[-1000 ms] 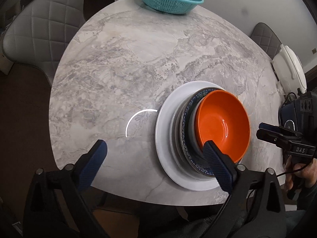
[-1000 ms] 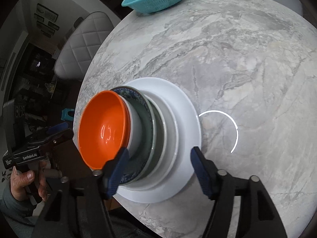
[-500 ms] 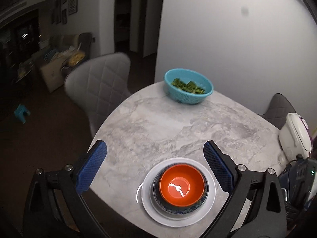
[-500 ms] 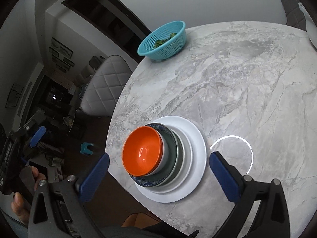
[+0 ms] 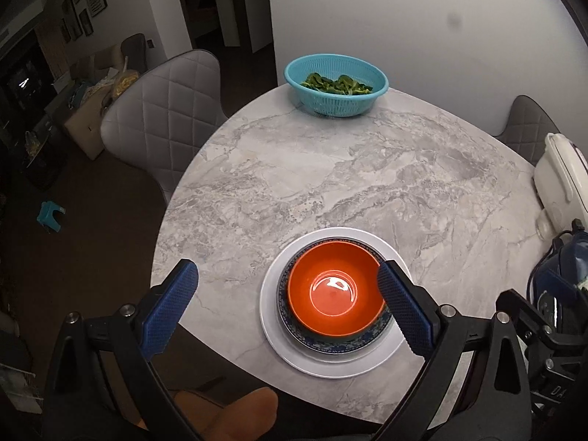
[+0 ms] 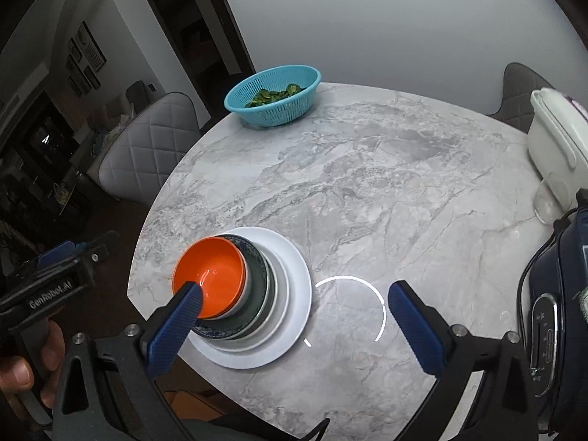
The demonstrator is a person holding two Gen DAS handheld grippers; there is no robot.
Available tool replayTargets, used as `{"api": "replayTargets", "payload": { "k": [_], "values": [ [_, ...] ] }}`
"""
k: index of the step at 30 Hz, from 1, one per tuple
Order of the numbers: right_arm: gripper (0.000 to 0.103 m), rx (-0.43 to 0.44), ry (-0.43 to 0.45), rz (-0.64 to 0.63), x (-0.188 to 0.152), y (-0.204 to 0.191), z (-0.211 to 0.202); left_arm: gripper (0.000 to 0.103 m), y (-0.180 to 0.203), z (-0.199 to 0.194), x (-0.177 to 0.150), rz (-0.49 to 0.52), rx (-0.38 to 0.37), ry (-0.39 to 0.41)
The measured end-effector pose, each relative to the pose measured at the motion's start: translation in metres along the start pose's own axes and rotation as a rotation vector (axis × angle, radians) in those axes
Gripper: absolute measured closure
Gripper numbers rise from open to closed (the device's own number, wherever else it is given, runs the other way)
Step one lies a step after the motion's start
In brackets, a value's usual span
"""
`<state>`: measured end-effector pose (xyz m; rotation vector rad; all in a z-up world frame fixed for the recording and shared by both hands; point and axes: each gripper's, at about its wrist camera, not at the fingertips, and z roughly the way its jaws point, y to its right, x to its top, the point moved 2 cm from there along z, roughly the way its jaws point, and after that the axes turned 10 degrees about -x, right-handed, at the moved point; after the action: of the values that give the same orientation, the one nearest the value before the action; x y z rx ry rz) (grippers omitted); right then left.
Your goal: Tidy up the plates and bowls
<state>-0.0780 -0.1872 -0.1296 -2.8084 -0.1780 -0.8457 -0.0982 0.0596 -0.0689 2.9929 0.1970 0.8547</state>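
Observation:
A stack of dishes stands near the front edge of the round marble table (image 5: 312, 169). An orange bowl (image 5: 332, 294) sits on top, over a blue-patterned dish (image 5: 330, 347) and a wide white plate (image 5: 279, 349). In the right wrist view the orange bowl (image 6: 213, 275) rests in a dark green bowl (image 6: 262, 286), above the white plate (image 6: 299, 294). My left gripper (image 5: 286, 270) hangs open above the stack, holding nothing. My right gripper (image 6: 296, 290) is wide open, above and just right of the stack, also holding nothing. A hand (image 6: 22, 367) holds the left gripper's handle.
A teal colander of greens (image 5: 336, 84) stands at the table's far edge. At the right edge are a white appliance (image 6: 555, 139), a glass (image 6: 547, 202) and a dark blue appliance (image 6: 558, 312). A grey quilted chair (image 5: 161, 117) stands at the far left.
Both grippers have risen and drawn back from the stack, so the whole table shows now. The right jaws have spread wider. The stack has not moved.

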Motion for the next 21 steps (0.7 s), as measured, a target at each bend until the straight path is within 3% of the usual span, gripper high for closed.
{"api": "replayTargets", "payload": {
  "k": [8,21],
  "values": [
    [0.0,-0.084,0.06,-0.045,0.006,-0.022,-0.009,0.004,0.001,0.007,-0.001,0.011,-0.034,-0.028],
    [0.0,-0.106,0.053,-0.032,0.007,-0.027,-0.006,0.004,-0.009,0.013,0.002,-0.01,-0.068,-0.055]
  ]
}}
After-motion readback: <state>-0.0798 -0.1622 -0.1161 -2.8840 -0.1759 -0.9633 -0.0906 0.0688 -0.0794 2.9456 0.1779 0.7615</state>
